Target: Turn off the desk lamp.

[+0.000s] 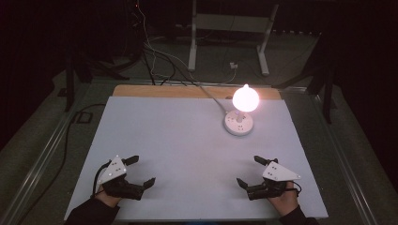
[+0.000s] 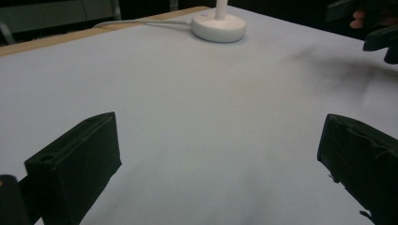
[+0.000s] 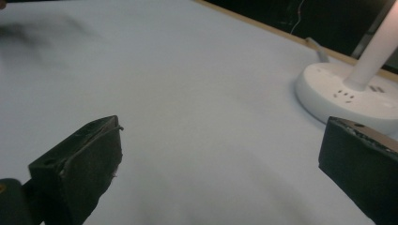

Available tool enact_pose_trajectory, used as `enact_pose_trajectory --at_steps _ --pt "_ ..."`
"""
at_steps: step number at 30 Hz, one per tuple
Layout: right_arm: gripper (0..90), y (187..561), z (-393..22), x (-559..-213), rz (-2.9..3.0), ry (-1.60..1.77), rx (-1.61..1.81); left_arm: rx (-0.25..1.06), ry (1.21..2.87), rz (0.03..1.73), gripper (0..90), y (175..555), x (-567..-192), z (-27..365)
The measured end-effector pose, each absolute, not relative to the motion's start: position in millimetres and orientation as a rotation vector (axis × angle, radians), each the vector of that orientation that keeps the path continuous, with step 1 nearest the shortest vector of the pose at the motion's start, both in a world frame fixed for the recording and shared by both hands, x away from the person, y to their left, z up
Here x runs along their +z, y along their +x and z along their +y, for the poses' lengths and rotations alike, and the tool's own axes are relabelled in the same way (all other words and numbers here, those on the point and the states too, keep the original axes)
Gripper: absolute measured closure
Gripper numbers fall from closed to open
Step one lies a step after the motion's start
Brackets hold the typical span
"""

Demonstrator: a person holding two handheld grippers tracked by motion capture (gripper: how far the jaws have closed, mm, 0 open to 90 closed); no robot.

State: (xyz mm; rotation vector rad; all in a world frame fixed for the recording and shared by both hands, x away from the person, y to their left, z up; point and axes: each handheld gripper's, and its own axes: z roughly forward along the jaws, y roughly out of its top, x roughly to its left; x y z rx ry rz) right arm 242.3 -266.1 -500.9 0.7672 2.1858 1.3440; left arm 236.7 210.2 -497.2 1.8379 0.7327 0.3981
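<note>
A lit lamp bulb (image 1: 245,98) glows above its round white base (image 1: 238,123) at the back right of the white table mat (image 1: 187,150). Near the front left corner rests my left gripper (image 1: 141,170), open and empty. At the front right, my right gripper (image 1: 248,171) is open too, with nothing between its jaws. The left gripper view looks past wide-apart jaws to the lamp base (image 2: 218,27) and the other gripper (image 2: 375,28) far off. In the right gripper view the lamp base (image 3: 347,98) and its stem (image 3: 375,47) stand close ahead on the right.
The lamp's white cable (image 1: 211,96) runs off the table's far wooden edge (image 1: 187,90). Beyond it on the dark floor stand a white frame (image 1: 230,33) and loose cables (image 1: 155,56). A metal rail (image 1: 42,154) borders the table on the left.
</note>
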Motion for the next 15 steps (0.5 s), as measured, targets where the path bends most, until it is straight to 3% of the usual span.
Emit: enact_pose_trajectory --at_steps 15 --pt "0.0 241.3 -262.4 -498.9 2.237 0.746 1.347 0.393 1.847 0.734 0.4 236.8 -497.3 209.5"
